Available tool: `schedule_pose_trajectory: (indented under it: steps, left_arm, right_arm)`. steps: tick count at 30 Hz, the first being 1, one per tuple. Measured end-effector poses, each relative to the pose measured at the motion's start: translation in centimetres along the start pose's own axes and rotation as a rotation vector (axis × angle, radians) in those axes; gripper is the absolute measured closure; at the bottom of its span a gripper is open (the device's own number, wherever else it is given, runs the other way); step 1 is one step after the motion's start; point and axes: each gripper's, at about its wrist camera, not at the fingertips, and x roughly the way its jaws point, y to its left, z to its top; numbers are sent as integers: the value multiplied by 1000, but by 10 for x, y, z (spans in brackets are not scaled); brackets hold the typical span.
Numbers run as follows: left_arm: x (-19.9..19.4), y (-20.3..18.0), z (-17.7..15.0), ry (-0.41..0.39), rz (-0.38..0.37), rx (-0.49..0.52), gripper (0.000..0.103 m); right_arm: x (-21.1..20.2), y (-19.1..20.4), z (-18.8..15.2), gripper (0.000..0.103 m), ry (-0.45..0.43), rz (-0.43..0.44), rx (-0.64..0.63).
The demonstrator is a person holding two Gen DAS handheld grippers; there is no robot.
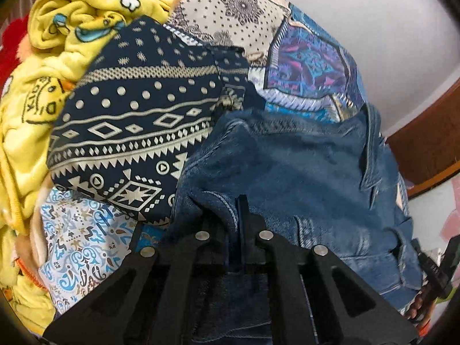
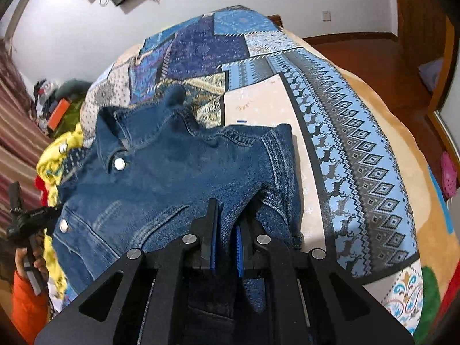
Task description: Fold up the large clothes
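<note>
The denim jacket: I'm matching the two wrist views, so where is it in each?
Left wrist: denim jacket fills the lower right, running into the fingers.
Right wrist: it lies centre-left, collar toward upper left, its fabric between the fingers.
Shared landmark: the patchwork bedspread under it.

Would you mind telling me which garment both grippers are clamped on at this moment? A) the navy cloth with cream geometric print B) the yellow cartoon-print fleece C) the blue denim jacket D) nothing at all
C: the left gripper and the right gripper each pinch a fold of the denim jacket, which lies on the patchwork bedspread.
</note>
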Motion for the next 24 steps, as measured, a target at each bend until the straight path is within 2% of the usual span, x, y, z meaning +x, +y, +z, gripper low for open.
schedule_pose_trajectory:
  steps: [7,9,11,13,14,17,20,21,22,24]
  left_arm:
    - [-5,-6,-6,6,26,98,94]
    - [-6,-6,-9,8,37,106,94]
    - [-8,-5,-11,14,41,106,94]
    - [-10,-2,-14,19,41,91,94]
    - [-13,-1,-15,23,40,81,94]
    - [-29,-4,-21,16,55,101,93]
    - [-51,-15,-30,-1,79,161,74]
    - [-58,-19,-34,-3,83,178,60]
    - [-67,-24,-38,-11,103,197,38]
    - [-84,-32,-44,-68,156,226,19]
  right_arm:
    - [-12,0,2,92,52,20,-84]
    - [-17,-1,1,82,67,23,-88]
    - [-25,-3,1,81,59,-8,-96]
    - [-39,-10,0,69,37,-48,-87]
    - [-46,-13,-1,57,20,-85,-73]
    - [-69,-18,-6,56,-34,-186,-89]
    - [-91,-16,-16,56,-49,-210,-119]
    - [-96,-15,-19,56,-53,-210,-127]
    - [-101,-12,-22,56,-59,-210,-136]
    - [-109,-2,-30,56,-71,-198,-152]
